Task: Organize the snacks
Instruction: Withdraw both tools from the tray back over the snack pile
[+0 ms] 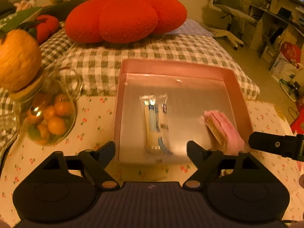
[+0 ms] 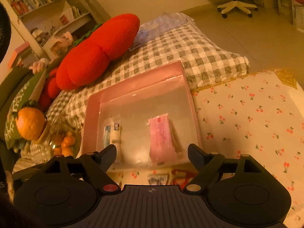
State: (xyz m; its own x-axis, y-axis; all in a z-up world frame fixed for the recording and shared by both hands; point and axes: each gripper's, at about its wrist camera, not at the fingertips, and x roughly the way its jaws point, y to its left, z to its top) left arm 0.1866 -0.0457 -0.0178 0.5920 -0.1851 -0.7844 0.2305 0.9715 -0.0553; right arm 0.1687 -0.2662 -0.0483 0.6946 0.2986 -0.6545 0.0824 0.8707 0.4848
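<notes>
A pink box (image 1: 176,67) with a shiny bottom sits on the cherry-print cloth; it also shows in the right wrist view (image 2: 136,87). Inside lie a clear blue-and-white snack packet (image 1: 155,123) and a pink snack packet (image 1: 222,129), also seen in the right wrist view as the blue-and-white packet (image 2: 112,133) and the pink packet (image 2: 161,138). My left gripper (image 1: 151,150) is open and empty over the box's near edge. My right gripper (image 2: 152,152) is open and empty, just short of the pink packet; one of its fingers (image 1: 275,145) shows in the left wrist view. More small packets (image 2: 157,178) lie under it.
A glass jar (image 1: 47,117) of small oranges with an orange-shaped lid (image 1: 17,60) stands left of the box. A big red tomato cushion (image 1: 125,17) lies on the checked quilt (image 1: 171,51) behind. An office chair (image 1: 228,13) and shelves stand further back.
</notes>
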